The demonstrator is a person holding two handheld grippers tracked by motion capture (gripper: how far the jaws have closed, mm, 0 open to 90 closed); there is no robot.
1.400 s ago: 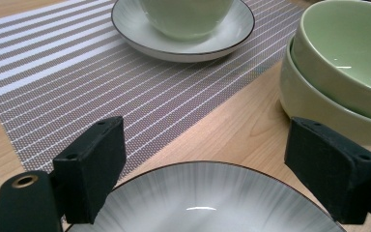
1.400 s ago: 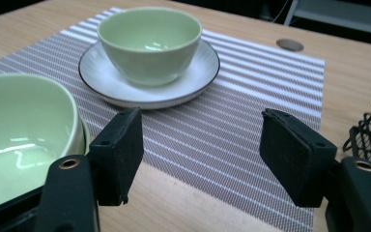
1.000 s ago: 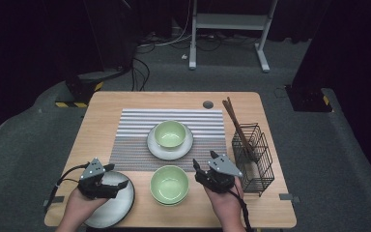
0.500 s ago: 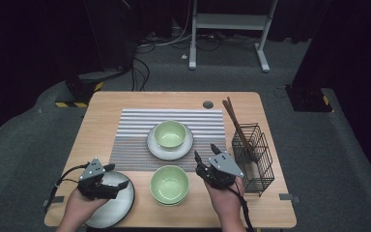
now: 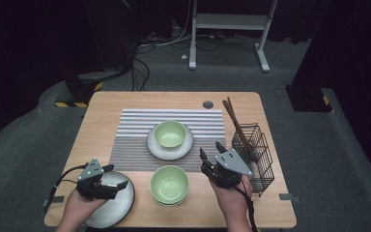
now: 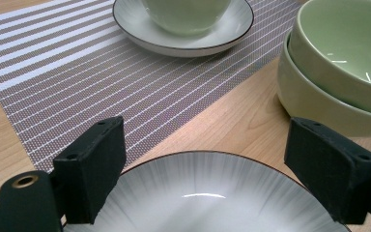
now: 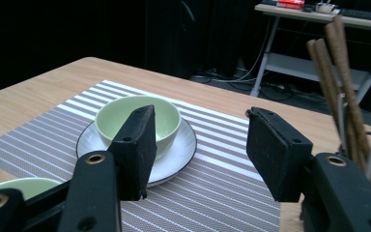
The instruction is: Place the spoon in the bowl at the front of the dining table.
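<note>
High view: above table, facing 12 o'clock, far. Gripper views: low, close; both share plated bowl [image 6: 188, 14] [image 7: 137, 121] w/ it.

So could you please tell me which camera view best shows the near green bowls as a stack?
The left gripper view: the stacked green bowls appear side-on, one nested in the other. The high view shows them from above, looking like one bowl. The right gripper view catches just a rim sliver.

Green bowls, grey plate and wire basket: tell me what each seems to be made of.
Green bowls: likely glazed ceramic, smooth and glossy with small highlights; two are stacked near the table's front edge.
Grey plate: probably glazed ceramic, shiny, streaked grey with a dark rim.
Wire basket: apparently dark metal wire in an open grid.
</note>
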